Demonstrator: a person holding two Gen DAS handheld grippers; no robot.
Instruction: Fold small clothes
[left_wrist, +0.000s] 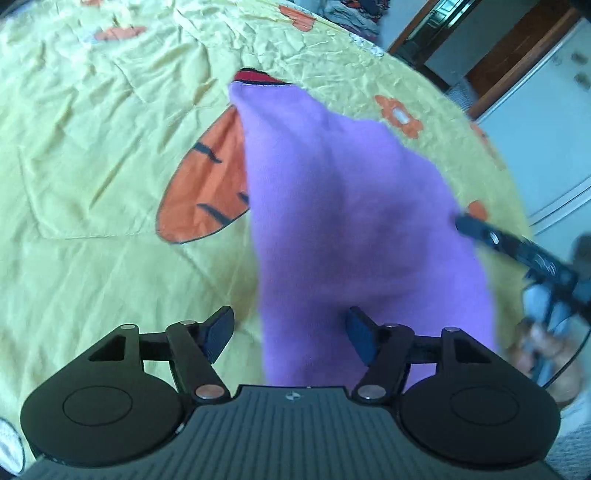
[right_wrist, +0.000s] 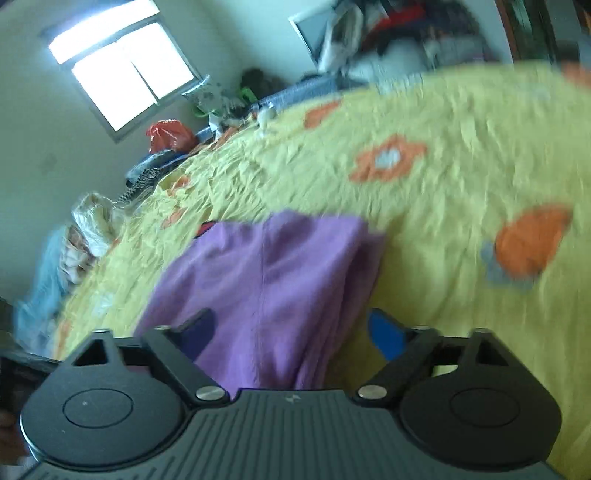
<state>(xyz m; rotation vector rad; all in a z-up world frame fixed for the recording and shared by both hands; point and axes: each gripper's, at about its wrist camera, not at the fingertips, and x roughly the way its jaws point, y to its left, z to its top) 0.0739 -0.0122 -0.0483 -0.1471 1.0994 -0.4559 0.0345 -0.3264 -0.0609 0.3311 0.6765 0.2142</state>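
With both the left gripper (left_wrist: 290, 334) and right gripper (right_wrist: 293, 334) spread and pinching nothing, the purple garment (left_wrist: 351, 229) lies mid-frame on the yellow bed (left_wrist: 92, 147); best smooth its edges before regripping.

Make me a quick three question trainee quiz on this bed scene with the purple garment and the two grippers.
1. True or false: the left gripper is clamped shut on the purple garment.
2. What colour is the bedspread? A yellow, B blue, C white.
3. Fill in: the right gripper has its jaws ____.

Key: 1 false, its jaws stand apart. 2 A, with orange flowers. 3 open.
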